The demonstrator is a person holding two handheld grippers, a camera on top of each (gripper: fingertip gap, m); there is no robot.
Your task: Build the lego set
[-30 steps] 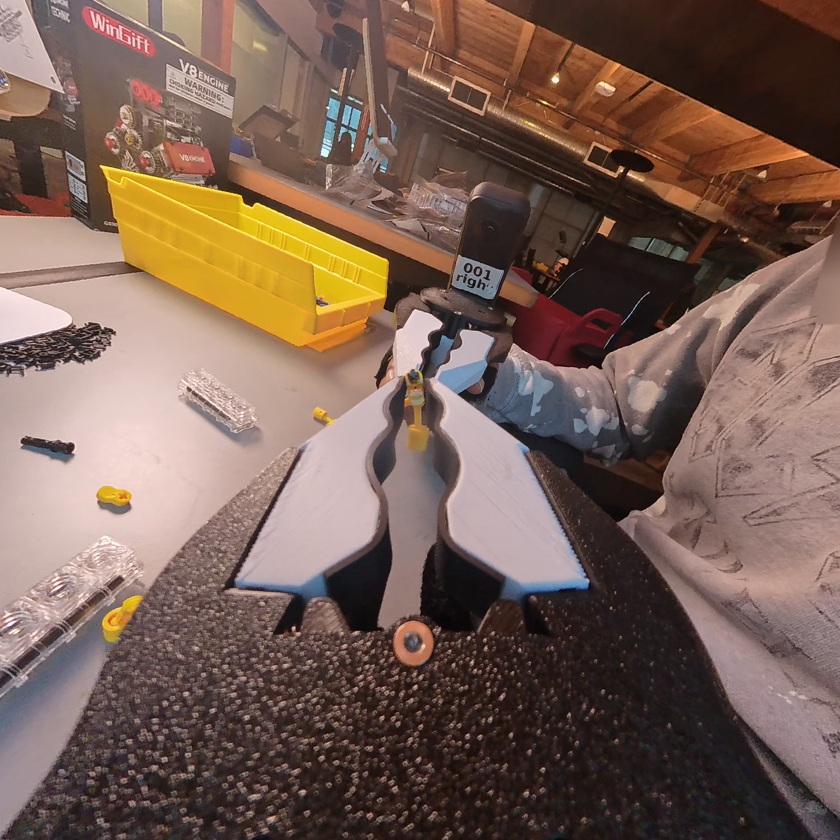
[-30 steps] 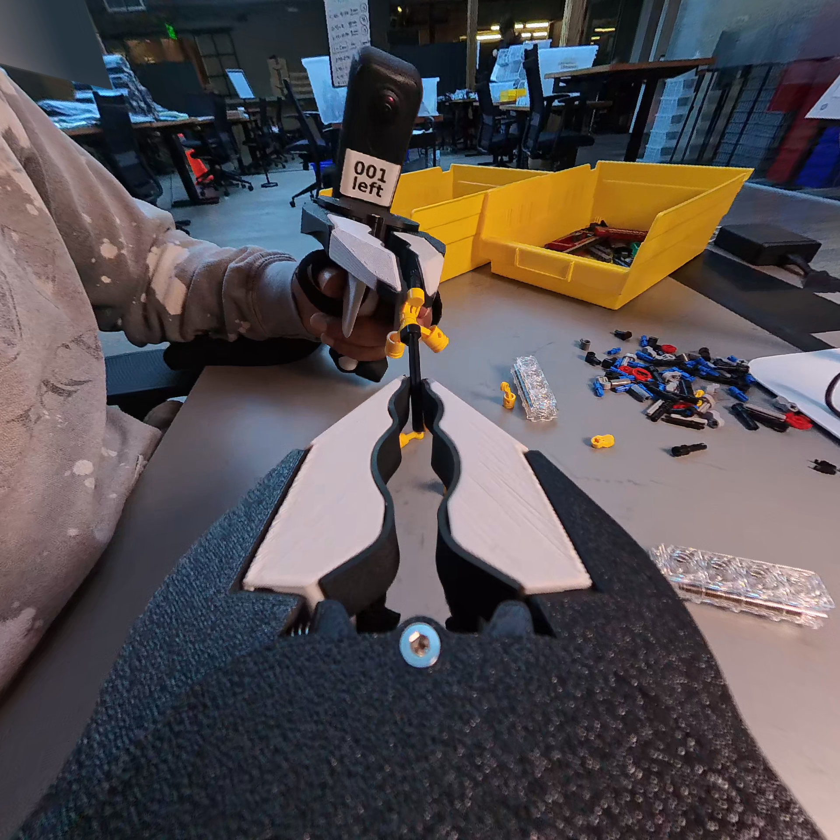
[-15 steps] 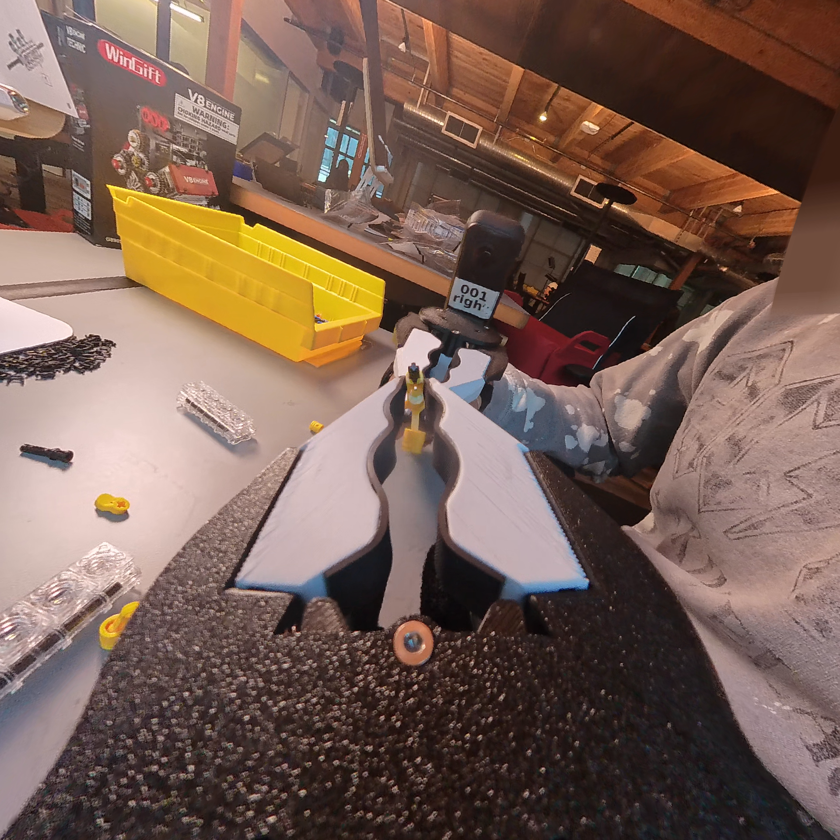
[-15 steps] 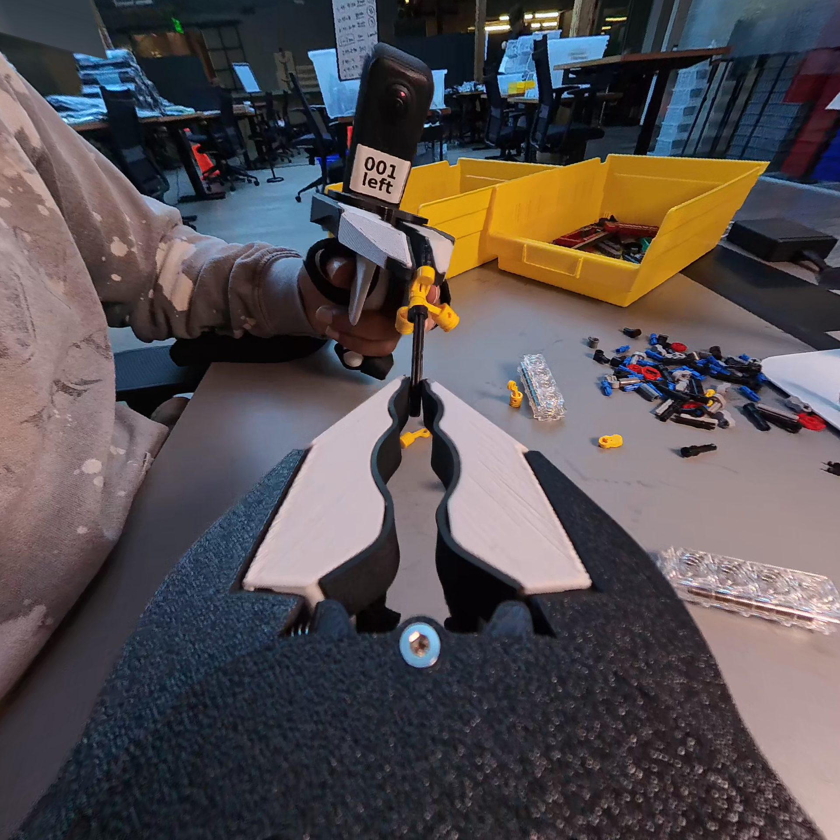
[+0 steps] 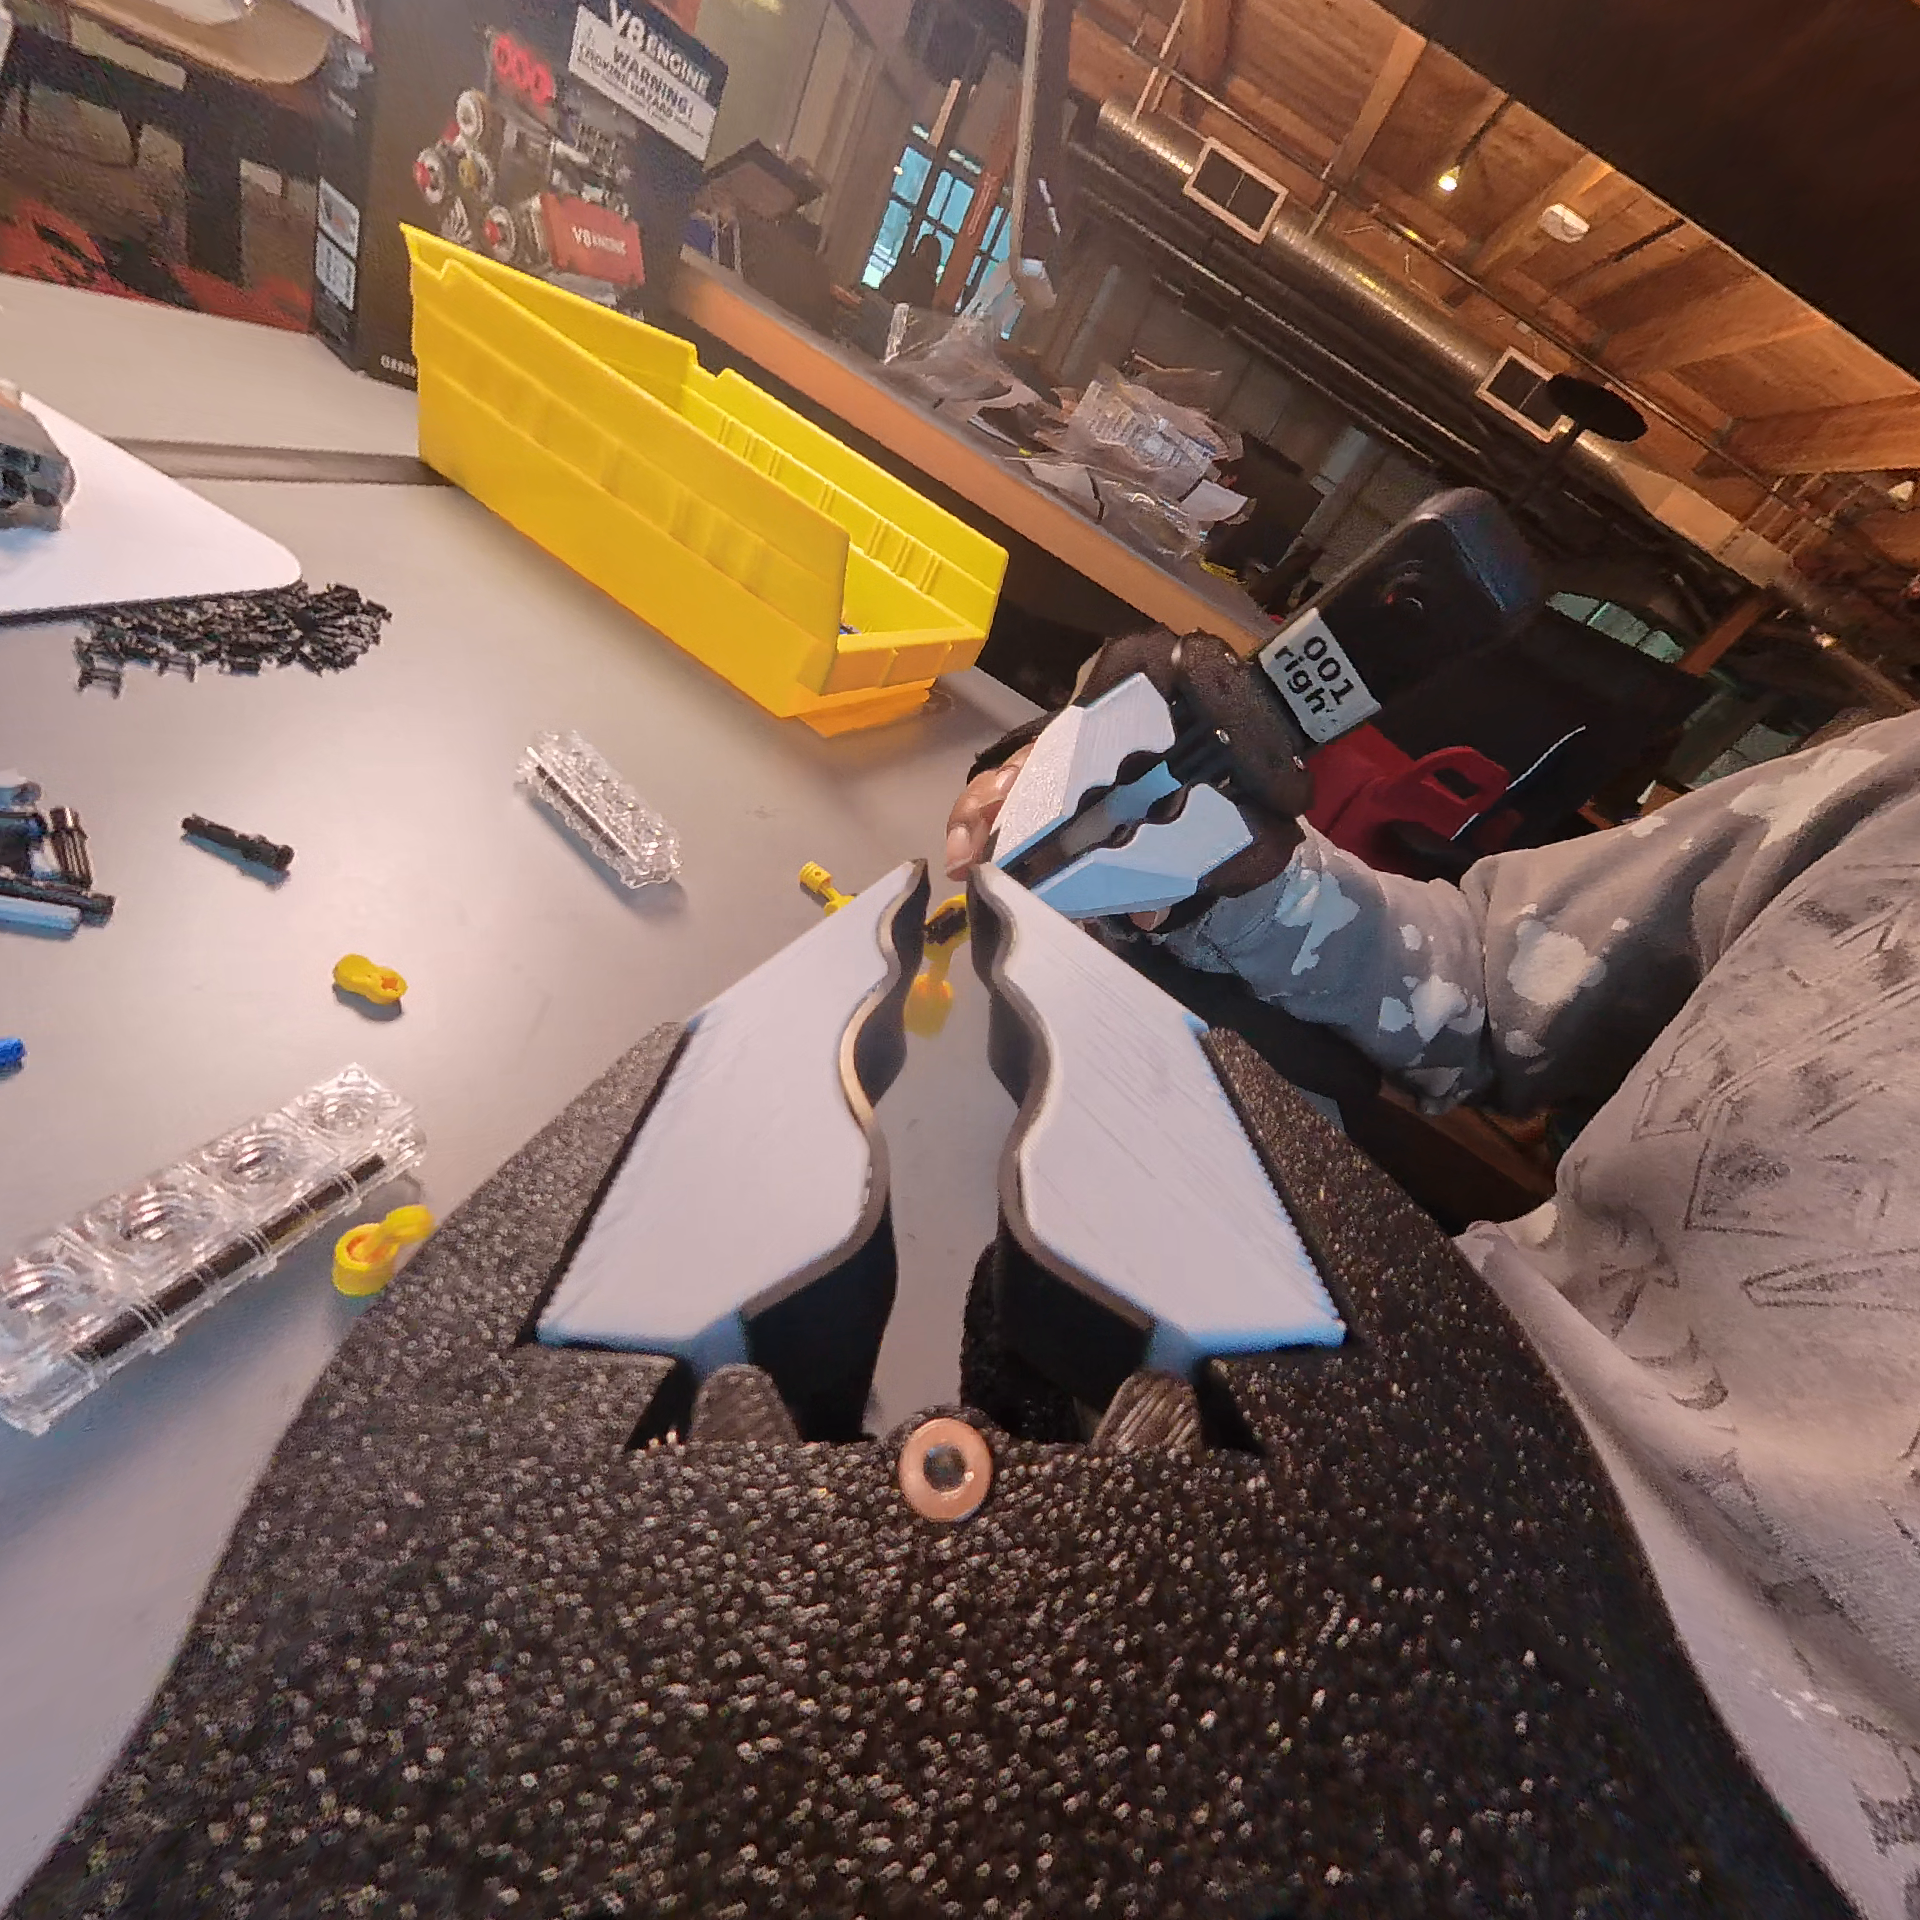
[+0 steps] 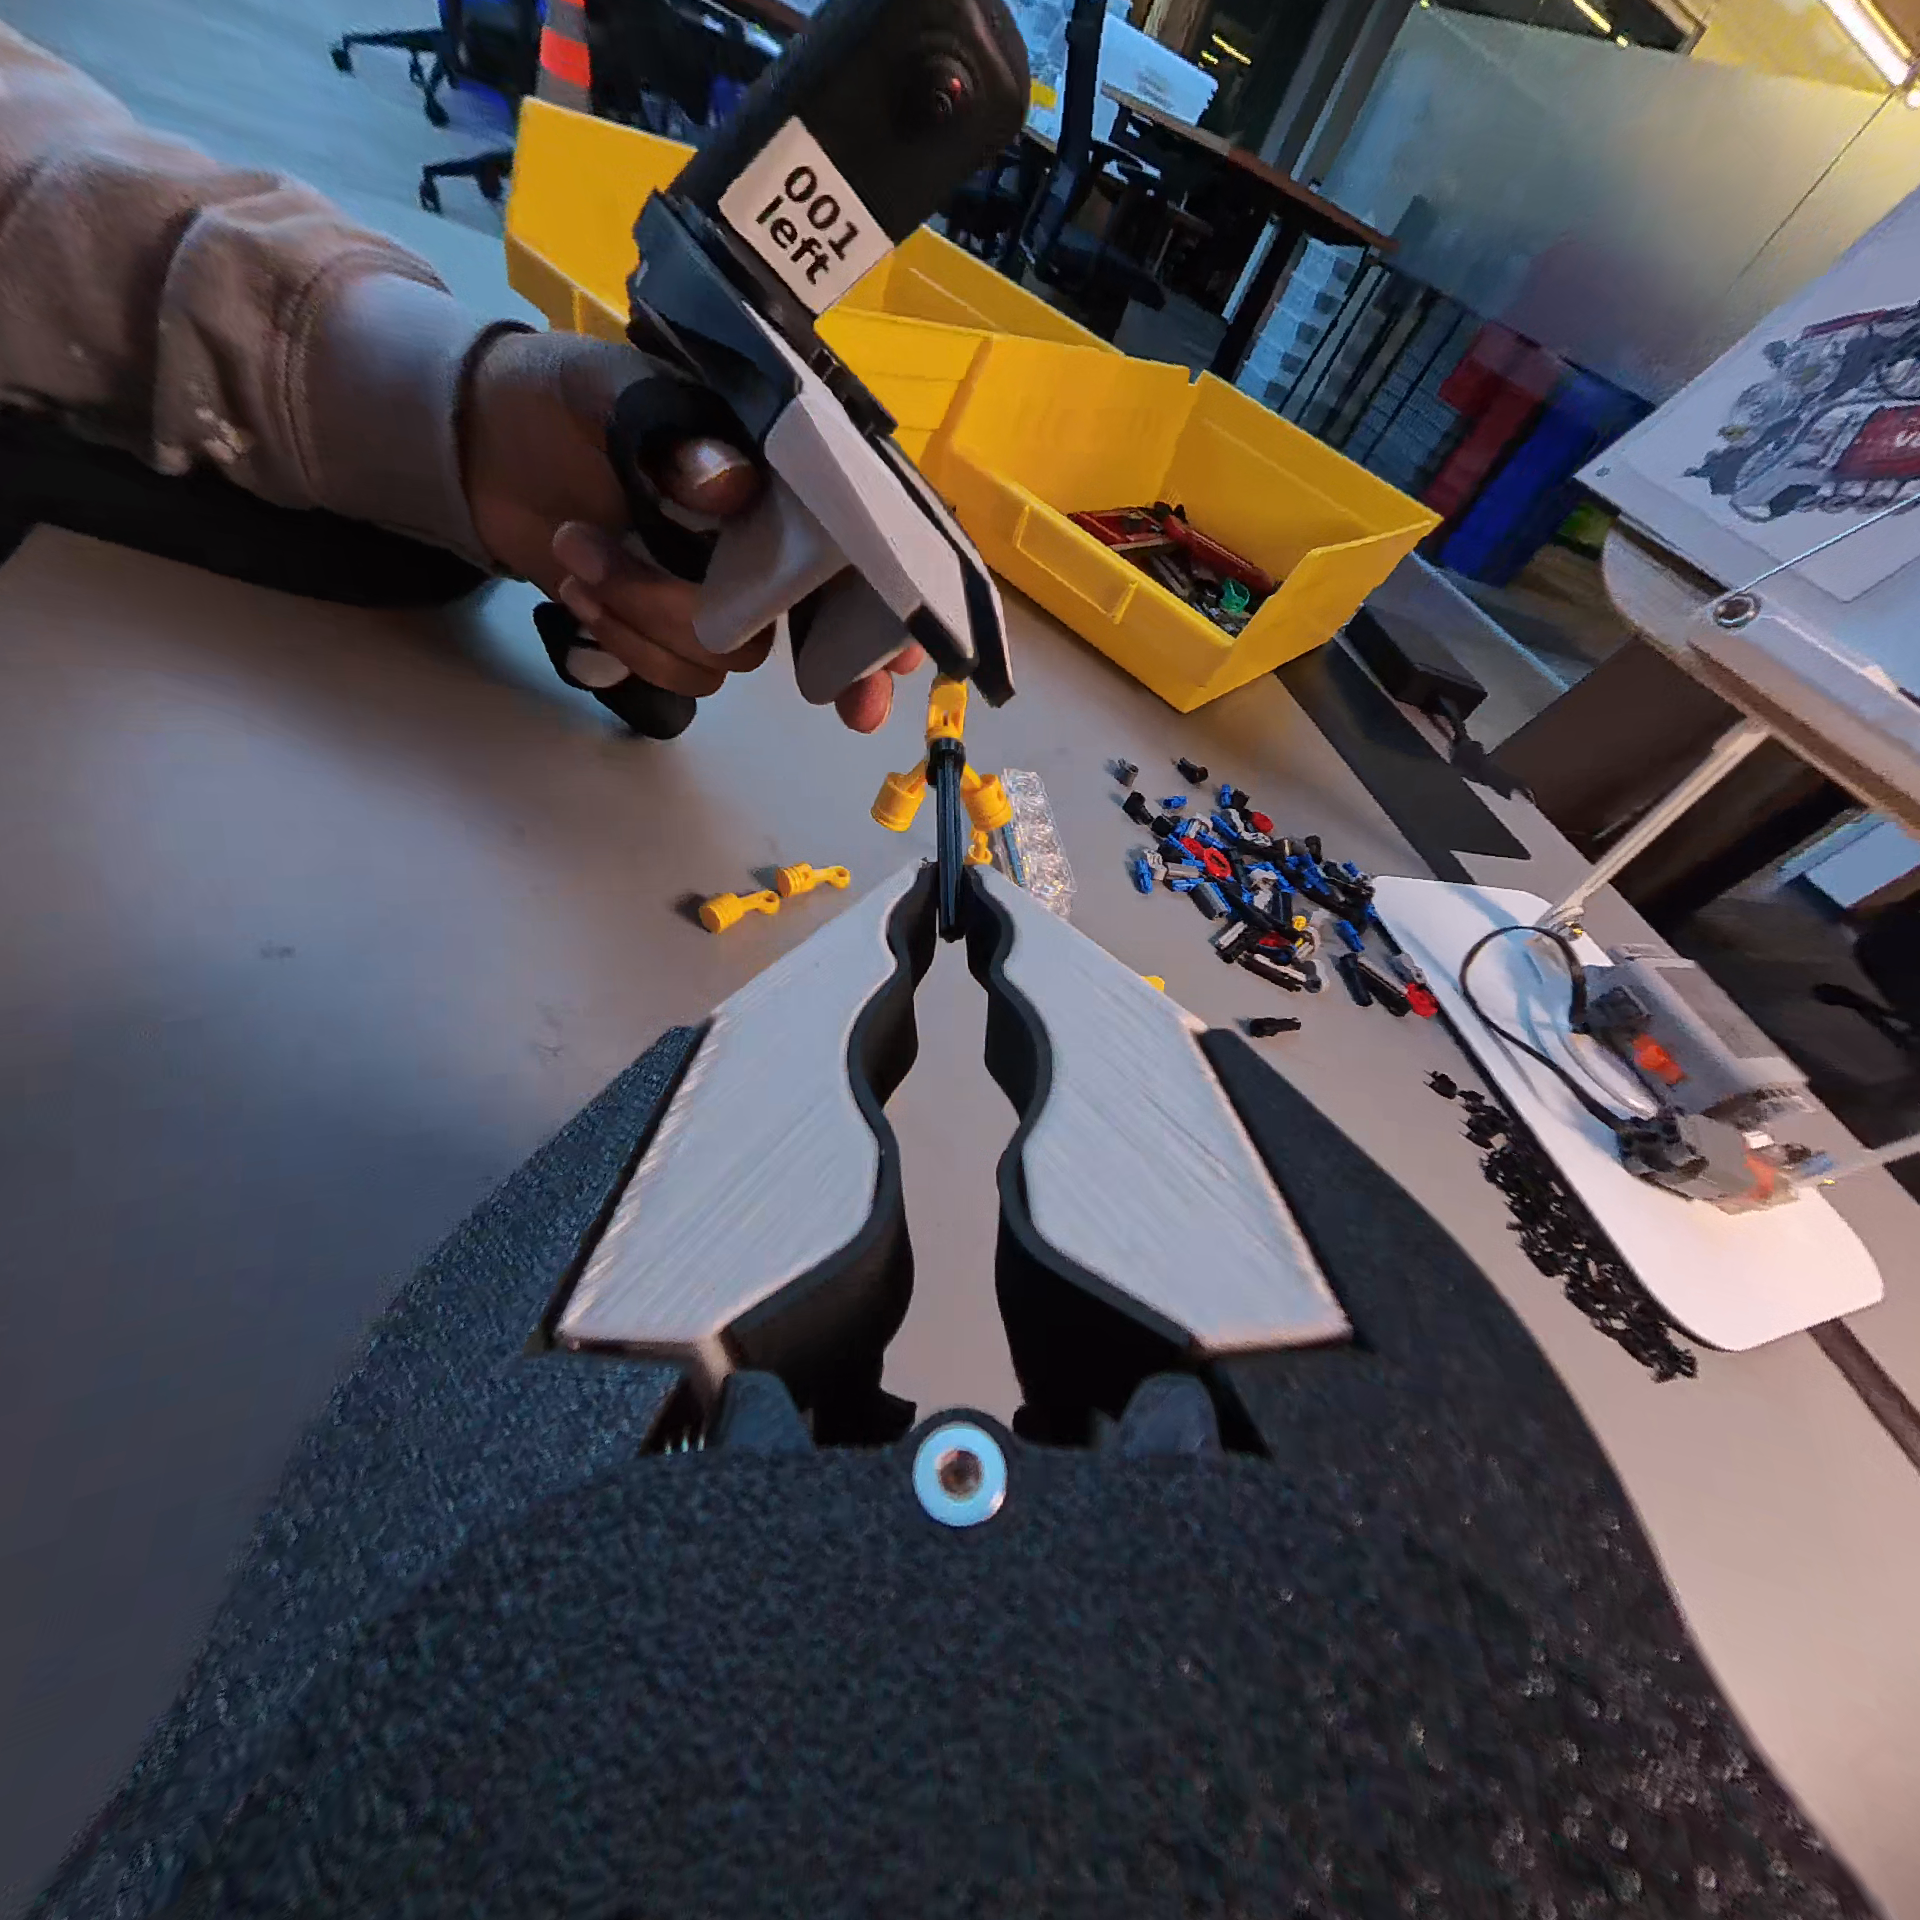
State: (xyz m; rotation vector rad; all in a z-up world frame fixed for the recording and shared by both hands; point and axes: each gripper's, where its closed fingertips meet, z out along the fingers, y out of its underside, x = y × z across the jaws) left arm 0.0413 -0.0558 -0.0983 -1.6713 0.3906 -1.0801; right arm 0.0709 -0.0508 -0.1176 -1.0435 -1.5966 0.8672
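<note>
Yellow piston assy on its black axle, upright 1 s ago, now tilts w/ both tools rolled over table: left gripper pinches top link, right gripper clamps axle, prob. reorienting to seat next piece.

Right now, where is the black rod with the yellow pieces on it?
Held in the air between the two grippers: the right gripper pinches the black rod at its lower end, the left gripper grips the top yellow piece.
</note>
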